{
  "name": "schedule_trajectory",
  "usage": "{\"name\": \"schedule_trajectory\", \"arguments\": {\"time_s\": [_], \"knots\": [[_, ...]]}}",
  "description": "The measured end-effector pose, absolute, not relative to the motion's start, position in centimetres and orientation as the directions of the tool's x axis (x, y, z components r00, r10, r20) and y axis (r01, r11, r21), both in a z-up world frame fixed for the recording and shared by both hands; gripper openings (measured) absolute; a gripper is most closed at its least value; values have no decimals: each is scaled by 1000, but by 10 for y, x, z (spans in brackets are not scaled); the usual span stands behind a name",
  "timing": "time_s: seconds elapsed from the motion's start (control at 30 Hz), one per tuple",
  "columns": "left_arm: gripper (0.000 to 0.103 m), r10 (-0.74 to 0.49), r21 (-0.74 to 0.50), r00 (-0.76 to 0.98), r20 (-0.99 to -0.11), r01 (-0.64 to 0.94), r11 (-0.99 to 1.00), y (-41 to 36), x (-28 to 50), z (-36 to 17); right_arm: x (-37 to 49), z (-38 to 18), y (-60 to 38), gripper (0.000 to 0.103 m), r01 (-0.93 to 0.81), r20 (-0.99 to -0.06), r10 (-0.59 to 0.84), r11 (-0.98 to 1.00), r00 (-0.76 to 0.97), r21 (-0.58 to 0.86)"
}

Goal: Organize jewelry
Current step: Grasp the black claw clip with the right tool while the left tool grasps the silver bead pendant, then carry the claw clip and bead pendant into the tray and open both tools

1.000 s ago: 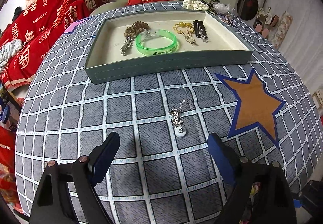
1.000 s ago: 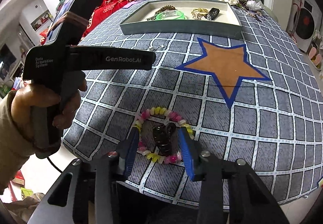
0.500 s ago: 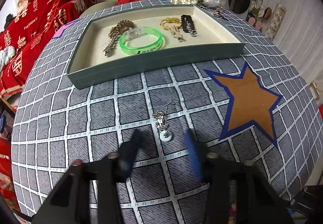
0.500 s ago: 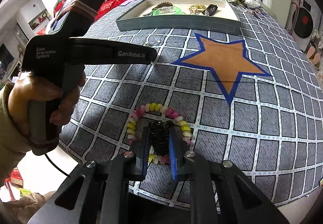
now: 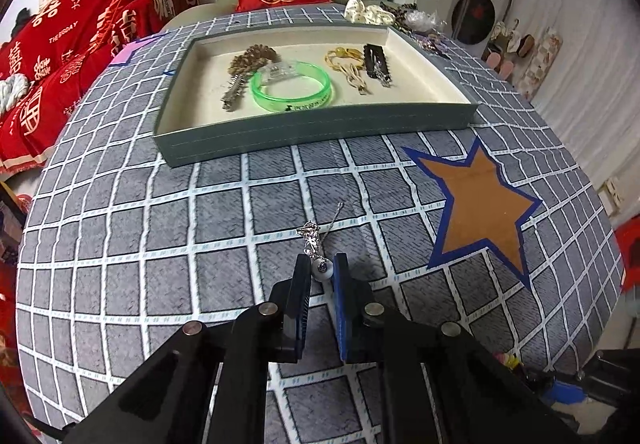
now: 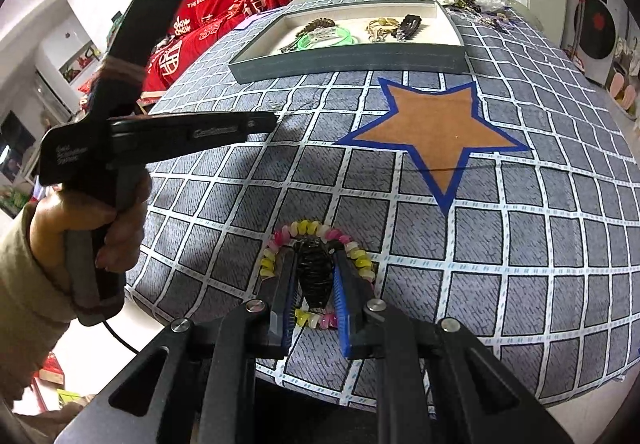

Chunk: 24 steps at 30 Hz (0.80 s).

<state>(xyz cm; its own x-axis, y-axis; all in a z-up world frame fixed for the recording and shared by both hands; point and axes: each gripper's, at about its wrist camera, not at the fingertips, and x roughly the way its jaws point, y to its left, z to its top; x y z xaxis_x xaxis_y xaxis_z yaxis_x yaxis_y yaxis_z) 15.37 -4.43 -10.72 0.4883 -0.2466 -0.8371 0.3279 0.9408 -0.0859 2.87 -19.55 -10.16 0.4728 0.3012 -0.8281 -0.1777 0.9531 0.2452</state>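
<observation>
My left gripper (image 5: 321,270) is shut on the white bead of a silver pendant necklace (image 5: 313,244) that lies on the grid tablecloth. My right gripper (image 6: 314,276) is shut on a black coiled hair tie (image 6: 315,276) lying inside a pink and yellow beaded bracelet (image 6: 308,229) near the table's front edge. The grey tray (image 5: 304,128) at the back holds a green bangle (image 5: 291,91), a brown hair clip (image 5: 244,76), a gold piece (image 5: 346,62) and a black clip (image 5: 376,62). The tray also shows in the right wrist view (image 6: 348,58).
An orange star with blue outline (image 5: 480,200) is marked on the cloth to the right. Loose shells and trinkets (image 5: 384,14) lie behind the tray. The left hand and its gripper handle (image 6: 120,140) fill the left of the right wrist view. Red cushions lie beyond the table.
Both grippers went from open to shut: the left moved forward and closed on the pendant bead, the right closed on the black hair tie inside the bracelet.
</observation>
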Motion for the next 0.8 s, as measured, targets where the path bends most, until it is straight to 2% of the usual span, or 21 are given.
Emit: {"name": "schedule_trajectory", "arguments": {"time_s": [0.8], "knots": [[19,-251,-90,555,-793,301,949,-21,130,-74,38,-89,-224,19,-97,-815,287,956,504,277]]}}
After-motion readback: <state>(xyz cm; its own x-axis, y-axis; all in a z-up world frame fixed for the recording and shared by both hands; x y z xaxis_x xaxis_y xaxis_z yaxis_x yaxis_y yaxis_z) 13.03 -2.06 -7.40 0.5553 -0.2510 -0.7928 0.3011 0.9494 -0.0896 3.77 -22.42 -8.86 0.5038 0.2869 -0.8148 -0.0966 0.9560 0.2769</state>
